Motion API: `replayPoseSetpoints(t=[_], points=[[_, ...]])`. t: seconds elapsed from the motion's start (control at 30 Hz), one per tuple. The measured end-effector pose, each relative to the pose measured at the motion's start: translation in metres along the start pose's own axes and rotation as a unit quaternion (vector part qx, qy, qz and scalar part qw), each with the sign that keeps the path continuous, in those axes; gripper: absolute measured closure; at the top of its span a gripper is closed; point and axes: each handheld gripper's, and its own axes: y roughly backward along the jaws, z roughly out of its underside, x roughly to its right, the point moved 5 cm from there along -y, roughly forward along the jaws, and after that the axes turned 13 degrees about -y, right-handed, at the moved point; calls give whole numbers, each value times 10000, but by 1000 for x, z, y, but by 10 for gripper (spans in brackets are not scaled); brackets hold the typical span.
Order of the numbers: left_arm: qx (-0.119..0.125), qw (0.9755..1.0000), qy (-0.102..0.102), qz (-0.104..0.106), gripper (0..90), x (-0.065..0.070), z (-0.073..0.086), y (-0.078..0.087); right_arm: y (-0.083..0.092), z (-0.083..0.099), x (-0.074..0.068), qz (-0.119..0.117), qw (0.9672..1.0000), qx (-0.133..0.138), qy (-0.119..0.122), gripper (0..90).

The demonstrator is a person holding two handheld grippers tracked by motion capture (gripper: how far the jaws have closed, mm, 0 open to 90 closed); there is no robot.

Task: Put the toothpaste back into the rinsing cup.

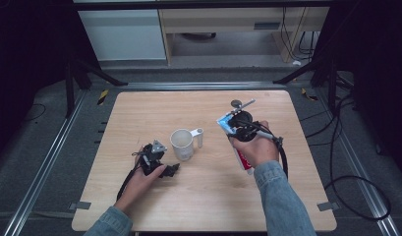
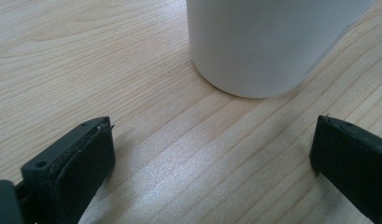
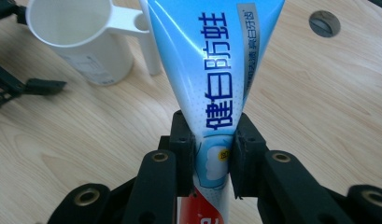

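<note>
Right hand-held gripper [image 3: 212, 154] I see clamped on the toothpaste tube [image 3: 212, 70], at 3 o'clock of the tabletop [image 1: 203, 206] | left hand-held gripper [image 2: 212, 158] jaws spread wide, holding nothing, at 7 o'clock of the white cup [image 1: 182, 143] | cup upright at tabletop centre, handle toward 3 o'clock.

Near the middle of the table [image 1: 203, 196] a cup [image 1: 182, 144] is set, its handle [image 1: 198, 136] turned to 3 o'clock. A toothpaste tube [image 1: 240, 150] is held at 3 o'clock of it, a round disc [image 1: 236, 103] beyond at 1 o'clock.
</note>
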Motion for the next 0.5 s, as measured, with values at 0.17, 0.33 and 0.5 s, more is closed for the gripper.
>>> replayPoseSetpoints(t=[0.17,0.33,0.5], points=[[-2,10000,2,-3,0,0,0,0,-5,5,-21,-219,9995,227,0,737],[-3,10000,2,-3,0,0,0,0,-8,8,-36,-319,9987,388,56,737],[-2,10000,3,6,0,0,0,0,-10,10,-58,-471,9971,602,20,736]])
